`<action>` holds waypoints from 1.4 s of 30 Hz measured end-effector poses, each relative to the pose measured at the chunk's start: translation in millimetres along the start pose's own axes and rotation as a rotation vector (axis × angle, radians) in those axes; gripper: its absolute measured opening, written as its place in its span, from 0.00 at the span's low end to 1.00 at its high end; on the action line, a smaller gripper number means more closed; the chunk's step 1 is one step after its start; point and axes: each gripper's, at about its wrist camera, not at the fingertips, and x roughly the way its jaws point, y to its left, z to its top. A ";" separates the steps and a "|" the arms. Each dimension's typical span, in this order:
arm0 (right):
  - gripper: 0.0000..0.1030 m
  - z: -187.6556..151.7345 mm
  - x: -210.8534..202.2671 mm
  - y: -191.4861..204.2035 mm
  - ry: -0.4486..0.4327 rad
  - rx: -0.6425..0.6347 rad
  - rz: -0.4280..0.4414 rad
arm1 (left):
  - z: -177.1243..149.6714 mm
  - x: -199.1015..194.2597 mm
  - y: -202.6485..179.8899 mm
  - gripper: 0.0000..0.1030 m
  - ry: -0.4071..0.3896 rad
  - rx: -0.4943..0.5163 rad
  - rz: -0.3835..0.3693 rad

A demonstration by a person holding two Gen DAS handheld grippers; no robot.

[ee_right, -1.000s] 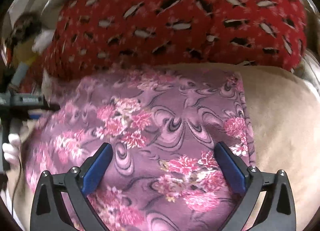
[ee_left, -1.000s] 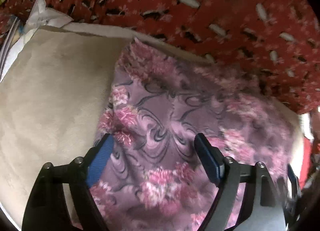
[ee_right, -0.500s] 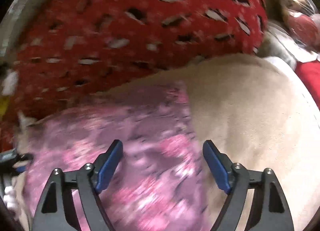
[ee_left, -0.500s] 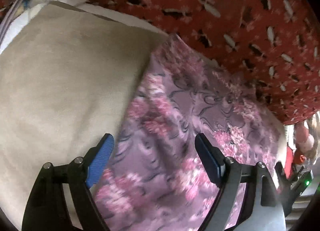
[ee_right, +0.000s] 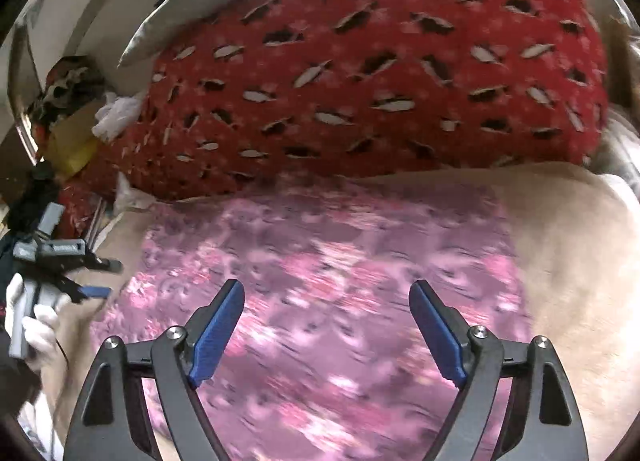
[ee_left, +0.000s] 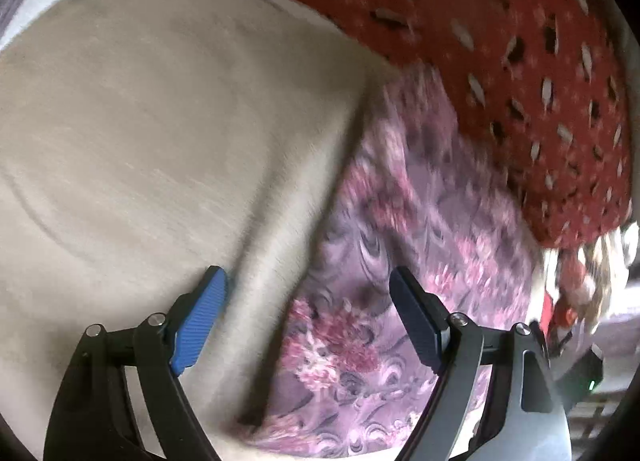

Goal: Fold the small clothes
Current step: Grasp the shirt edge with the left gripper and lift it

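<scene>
A purple cloth with pink flowers [ee_left: 420,245] lies spread flat on a beige padded surface [ee_left: 160,121]. My left gripper [ee_left: 307,275] hovers open over the cloth's left edge. Its left finger is above the beige surface and its right finger above the cloth, with nothing pinched. My right gripper [ee_right: 327,286] is open above the near middle of the same cloth [ee_right: 320,253], which is blurred by motion. The right wrist view also shows the left gripper [ee_right: 108,278] at the cloth's left side, held by a white-gloved hand [ee_right: 40,317].
A bulky red patterned blanket [ee_right: 380,81] lies along the far edge of the cloth and overlaps the beige surface [ee_right: 580,261]. Clutter of bags and fabric [ee_right: 72,101] sits at the far left. A dark device with a green light [ee_left: 588,377] shows at the lower right.
The left gripper has slid left, from fully over the cloth to straddling its left edge. The right gripper's jaws narrowed a little; its view swung right, then back over the cloth.
</scene>
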 end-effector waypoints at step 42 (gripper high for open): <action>0.90 -20.5 8.9 -7.8 0.023 -0.035 -0.006 | -46.0 -38.1 -96.1 0.24 -0.047 0.088 -0.115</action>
